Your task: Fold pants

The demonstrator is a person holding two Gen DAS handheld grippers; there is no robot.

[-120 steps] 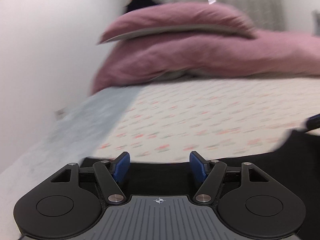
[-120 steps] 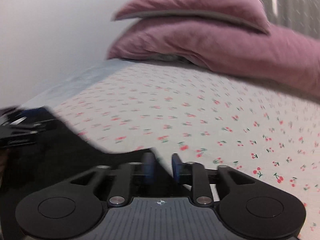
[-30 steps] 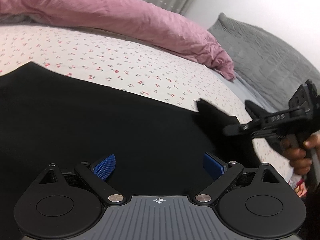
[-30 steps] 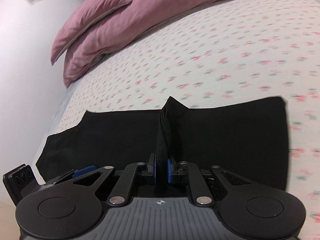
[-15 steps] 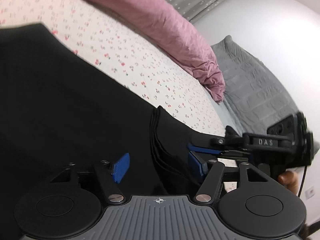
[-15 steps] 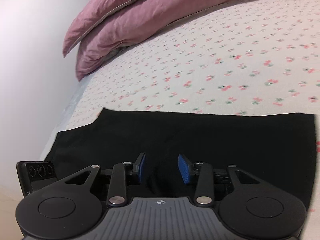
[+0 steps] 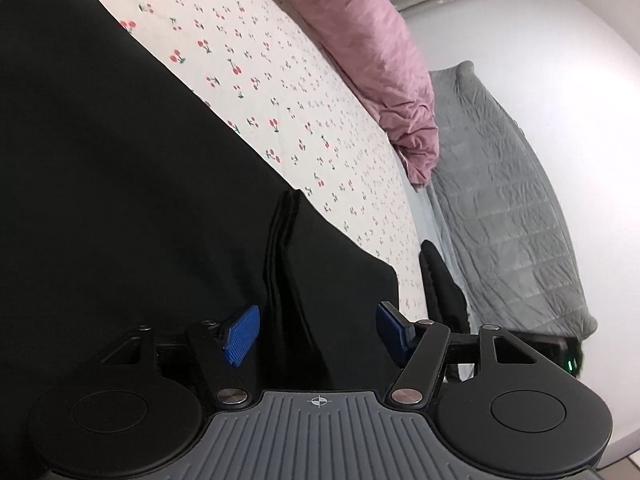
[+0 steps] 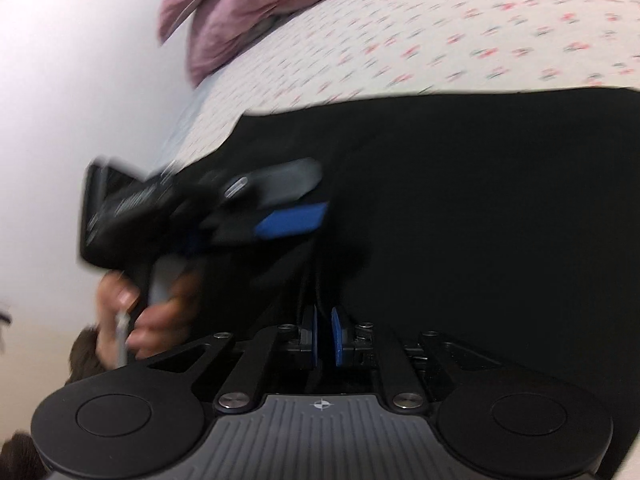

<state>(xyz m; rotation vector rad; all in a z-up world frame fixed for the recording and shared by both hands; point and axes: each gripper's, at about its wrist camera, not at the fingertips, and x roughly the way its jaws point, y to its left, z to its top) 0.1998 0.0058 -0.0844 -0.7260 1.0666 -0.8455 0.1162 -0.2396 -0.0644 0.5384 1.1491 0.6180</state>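
two grippers work the near edge of the black pants point(image 7: 120, 200), which lie spread flat on the cherry-print sheet point(image 7: 256, 80), with the pink duvet point(image 7: 376, 40) bunched well beyond them. the right gripper point(image 8: 323, 336) has its blue pads nearly together, and they have just been closing onto a raised ridge of the dark cloth that runs up between them, so it looks clamped on the pants. the left gripper point(image 7: 318, 334) stands with its jaws apart, a standing pleat of the same fabric just inside its left pad point(image 7: 240, 336), but neither pad visibly presses on it. in the right wrist view the left gripper's blurred body and the hand point(image 8: 152, 312) holding it sit close at the left, over the pants' edge. judging from this, the step in hand is taking hold of the near edge at two spots before a fold; the next move calls for the left jaws to shut on the pleat, and then both hands lifting together and carrying the edge across evenly so the layers do not slip.
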